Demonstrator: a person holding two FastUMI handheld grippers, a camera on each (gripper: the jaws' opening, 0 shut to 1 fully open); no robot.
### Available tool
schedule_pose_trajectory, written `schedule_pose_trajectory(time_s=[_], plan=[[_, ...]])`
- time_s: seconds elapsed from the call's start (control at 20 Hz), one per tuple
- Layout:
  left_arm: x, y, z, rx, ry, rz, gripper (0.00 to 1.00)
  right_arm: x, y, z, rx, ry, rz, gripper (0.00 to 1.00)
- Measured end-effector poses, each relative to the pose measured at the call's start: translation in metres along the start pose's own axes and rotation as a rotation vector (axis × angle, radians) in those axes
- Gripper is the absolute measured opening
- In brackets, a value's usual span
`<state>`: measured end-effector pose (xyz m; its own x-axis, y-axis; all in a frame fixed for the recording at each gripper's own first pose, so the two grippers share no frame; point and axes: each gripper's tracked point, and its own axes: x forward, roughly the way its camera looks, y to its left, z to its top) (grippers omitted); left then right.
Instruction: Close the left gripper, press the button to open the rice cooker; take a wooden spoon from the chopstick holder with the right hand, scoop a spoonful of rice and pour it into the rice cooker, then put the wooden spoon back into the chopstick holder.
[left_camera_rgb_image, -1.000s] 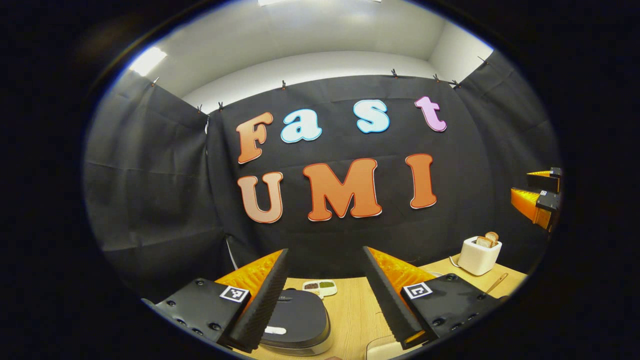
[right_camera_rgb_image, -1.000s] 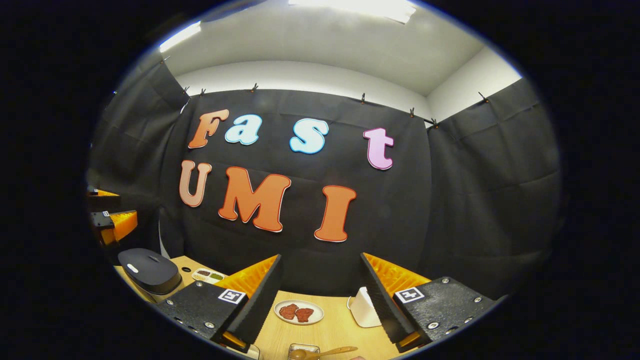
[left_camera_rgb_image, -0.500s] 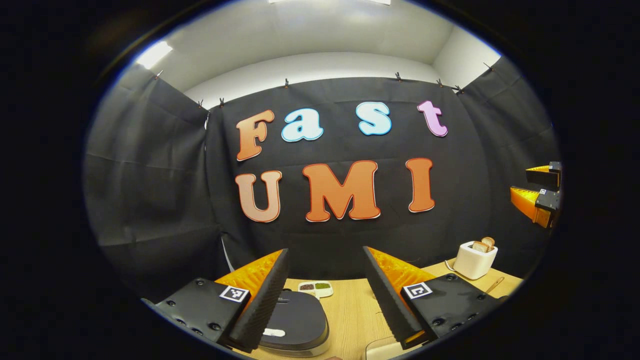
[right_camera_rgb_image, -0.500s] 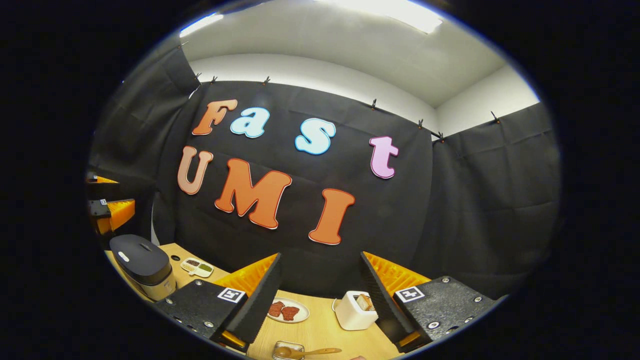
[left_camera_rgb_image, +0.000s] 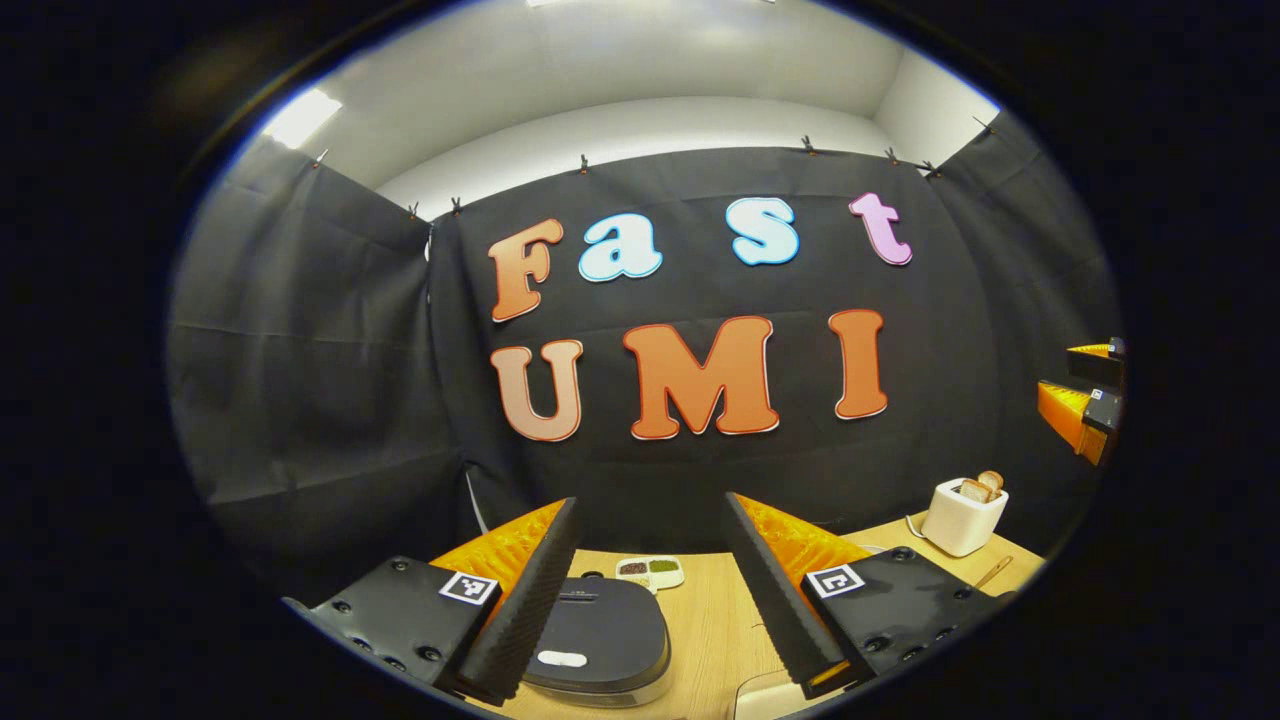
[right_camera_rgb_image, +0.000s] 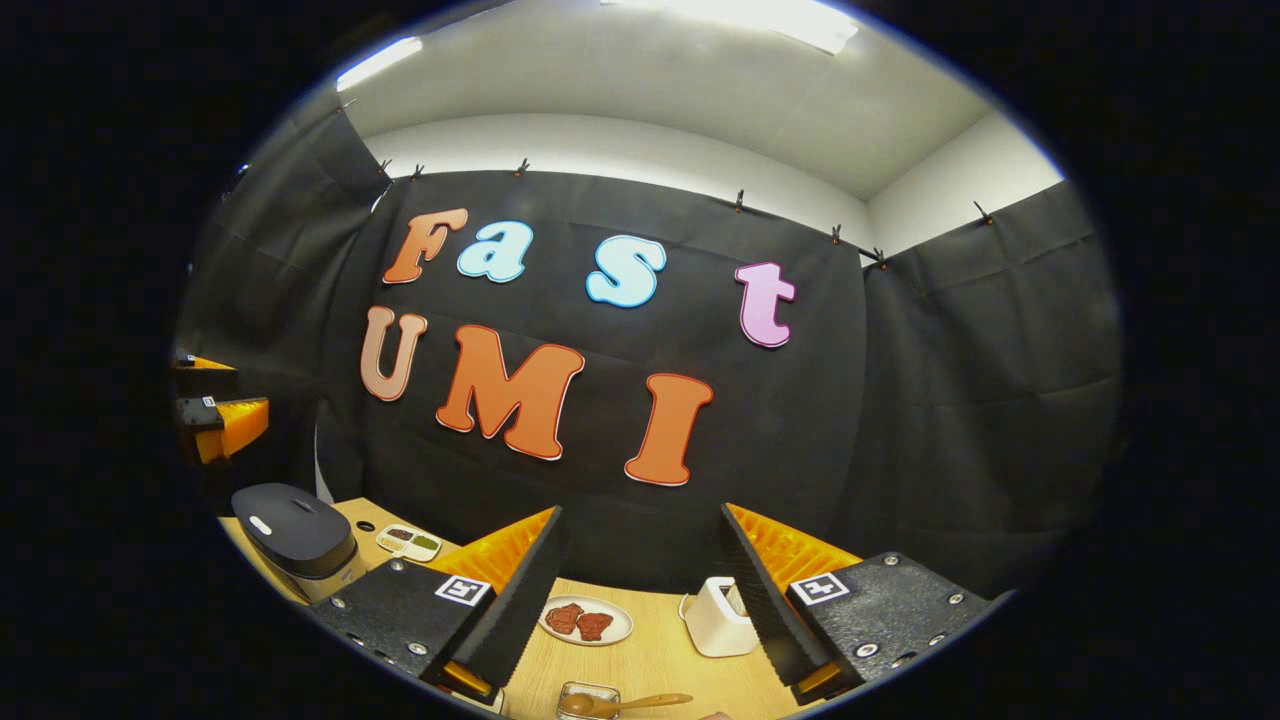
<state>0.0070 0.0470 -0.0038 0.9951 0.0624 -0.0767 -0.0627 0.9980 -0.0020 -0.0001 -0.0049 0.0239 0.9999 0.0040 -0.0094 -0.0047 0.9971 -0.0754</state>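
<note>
Bright ceiling lights, sharp focus, edges fisheye-bent

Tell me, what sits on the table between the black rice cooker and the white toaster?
In the right gripper view, a small divided dish and a plate of reddish pieces lie between the rice cooker and the toaster.

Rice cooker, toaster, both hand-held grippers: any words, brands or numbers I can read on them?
No readable text on any of them.
rice cooker: a small mark on the lid, too small to read.
toaster: plain.
left hand-held gripper: square patterned tag, no words.
right hand-held gripper: the same kind of marker, no words.
</note>
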Motion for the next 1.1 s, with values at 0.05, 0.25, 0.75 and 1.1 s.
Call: schedule_pose_trajectory(time_s=[0.05, 0.25, 0.75, 1.1], plan=[[0.001, 0.004, 0.002, -0.008, 0.007, 0.011, 1.00, 0.001, -0.001, 0.001, 0.008, -0.004, 0.006, 0.93], [-0.001, 0.012, 0.012, -0.003, 0.021, 0.019, 1.00, 0.007, -0.010, -0.001, 0.030, -0.013, 0.030, 0.93], [0.005, 0.068, -0.010, -0.065, 0.274, 0.133, 0.08, 0.024, -0.023, -0.021, 0.040, -0.010, 0.106, 0.94], [-0.002, 0.076, -0.081, -0.262, 0.681, 0.154, 0.04, 0.037, -0.021, -0.064, 0.055, 0.078, 0.152, 0.94]])
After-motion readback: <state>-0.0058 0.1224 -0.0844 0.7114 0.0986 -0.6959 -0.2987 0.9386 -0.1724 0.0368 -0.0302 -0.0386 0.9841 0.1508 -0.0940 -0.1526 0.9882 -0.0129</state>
